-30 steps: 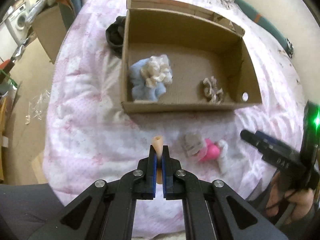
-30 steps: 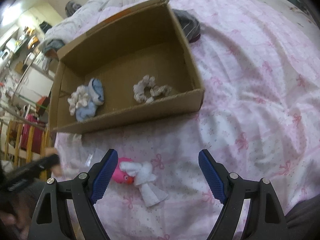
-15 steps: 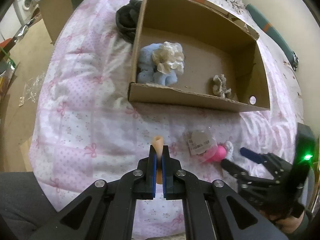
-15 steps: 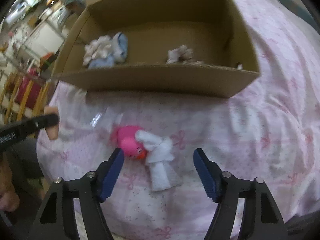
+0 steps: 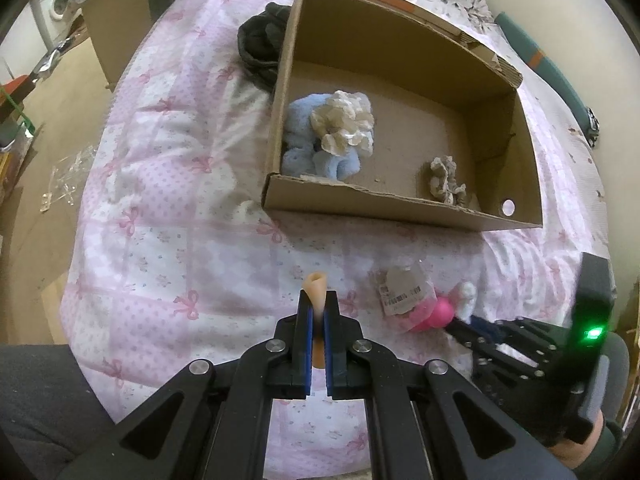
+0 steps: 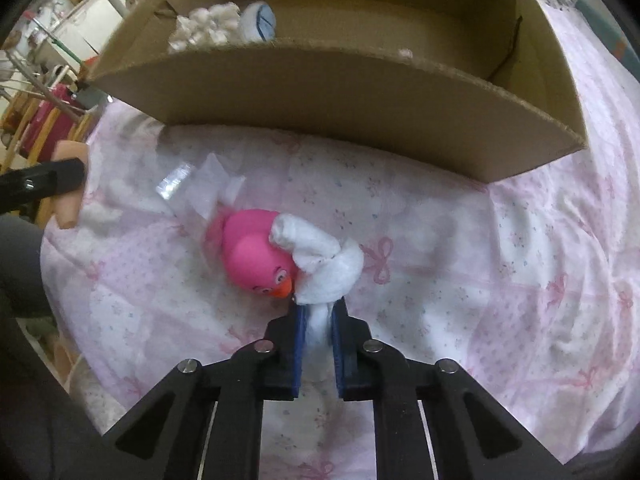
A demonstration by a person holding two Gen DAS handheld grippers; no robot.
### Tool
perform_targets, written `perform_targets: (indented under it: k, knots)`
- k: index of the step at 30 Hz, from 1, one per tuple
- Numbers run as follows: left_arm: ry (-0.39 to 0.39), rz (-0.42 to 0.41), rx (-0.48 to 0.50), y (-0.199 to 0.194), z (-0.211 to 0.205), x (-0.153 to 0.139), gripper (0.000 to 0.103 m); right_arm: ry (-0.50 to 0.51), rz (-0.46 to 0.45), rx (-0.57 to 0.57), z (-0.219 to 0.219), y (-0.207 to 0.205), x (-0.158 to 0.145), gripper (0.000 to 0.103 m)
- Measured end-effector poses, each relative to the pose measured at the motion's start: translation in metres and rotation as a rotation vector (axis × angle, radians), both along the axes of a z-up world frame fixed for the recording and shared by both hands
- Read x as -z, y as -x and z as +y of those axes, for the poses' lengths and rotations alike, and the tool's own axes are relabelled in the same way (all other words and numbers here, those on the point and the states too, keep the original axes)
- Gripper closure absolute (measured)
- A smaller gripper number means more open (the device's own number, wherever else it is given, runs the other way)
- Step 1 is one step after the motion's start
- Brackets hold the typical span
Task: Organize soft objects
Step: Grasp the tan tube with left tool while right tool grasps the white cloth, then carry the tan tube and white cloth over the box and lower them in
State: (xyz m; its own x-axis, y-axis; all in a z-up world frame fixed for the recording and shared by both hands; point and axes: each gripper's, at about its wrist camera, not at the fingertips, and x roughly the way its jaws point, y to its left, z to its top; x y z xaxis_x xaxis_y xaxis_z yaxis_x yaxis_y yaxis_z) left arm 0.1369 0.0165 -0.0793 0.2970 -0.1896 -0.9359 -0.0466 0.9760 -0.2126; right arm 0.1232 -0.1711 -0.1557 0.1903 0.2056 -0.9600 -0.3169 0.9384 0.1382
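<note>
1. While our left gripper [image 5: 316,312] clenches a peach tube [image 5: 317,285], our right gripper [image 6: 318,322] jaws pinch the white cloth [image 6: 320,260] beside the pink duck [image 6: 250,252] on the bed [image 6: 520,280].
2. Next, we judge, lift it into the far box [image 6: 320,92].

A bed [image 5: 168,184] with a pink bow-print quilt carries a box [image 5: 360,204], a dark cloth [image 5: 260,48], a pink duck [image 6: 252,256], a white cloth [image 6: 328,268] and a plastic bag [image 5: 400,288].

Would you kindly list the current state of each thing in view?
Left hand-held gripper: shut on peach piece.
Right hand-held gripper: shut on white cloth.
Pink duck: lying on the bedspread, touching the cloth.
Cardboard box: open, holding scrunchies.
</note>
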Motion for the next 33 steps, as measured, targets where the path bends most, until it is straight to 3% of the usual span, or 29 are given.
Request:
perform_targets:
  k: [12, 26, 33]
  knots:
    - [-0.069, -0.001, -0.004, 0.001, 0.002, 0.007, 0.099, -0.164, -0.178, 0.067, -0.021, 0.007, -0.057, 0.093]
    - [-0.130, 0.003, -0.007, 0.001, 0.001, 0.016, 0.098, -0.207, -0.162, 0.054, -0.018, 0.008, -0.058, 0.093]
    - [-0.166, -0.078, 0.029, 0.004, -0.007, -0.001, 0.098, -0.256, -0.172, 0.066, -0.020, 0.006, -0.065, 0.093]
